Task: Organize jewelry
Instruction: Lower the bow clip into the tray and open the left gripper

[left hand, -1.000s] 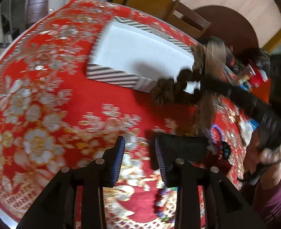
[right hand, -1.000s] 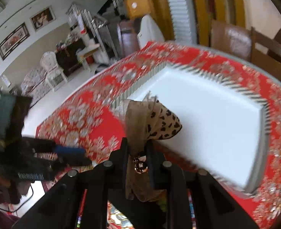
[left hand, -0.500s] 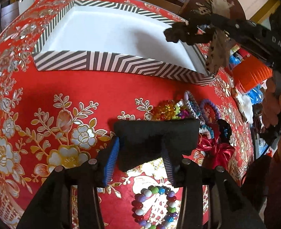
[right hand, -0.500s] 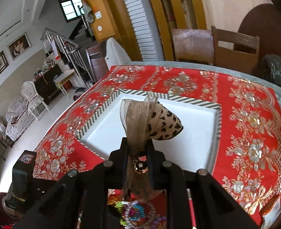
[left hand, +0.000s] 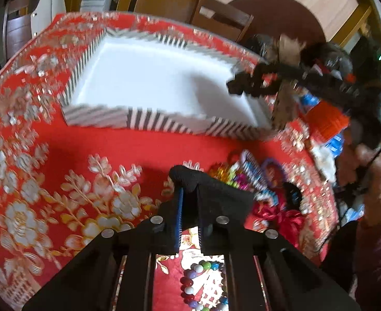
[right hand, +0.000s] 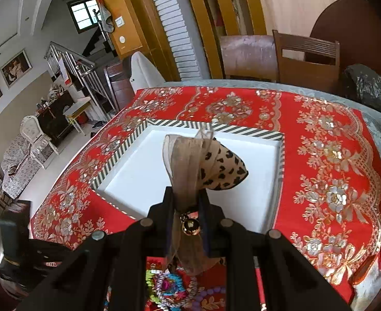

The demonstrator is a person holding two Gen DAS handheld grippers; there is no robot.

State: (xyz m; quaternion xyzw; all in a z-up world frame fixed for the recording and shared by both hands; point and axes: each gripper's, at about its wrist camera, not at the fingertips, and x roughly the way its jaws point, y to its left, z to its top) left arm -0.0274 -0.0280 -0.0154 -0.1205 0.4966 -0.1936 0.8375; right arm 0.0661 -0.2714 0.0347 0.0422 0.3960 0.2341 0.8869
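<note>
Your right gripper [right hand: 186, 207] pinches a leopard-print ribbon bow [right hand: 203, 165] over the striped white box [right hand: 144, 132]; your left fingers [left hand: 178, 207] have just closed on black fabric [left hand: 216, 194].

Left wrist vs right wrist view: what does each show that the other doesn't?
Only left wrist: the left claw shut on a black cloth piece, a bead bracelet below it, and an orange tub.

Only right wrist: a gold bell on the held bow, a staircase.

Both: the striped white box, empty, on the red tablecloth, and the leopard-print bow in the right claw.
</note>
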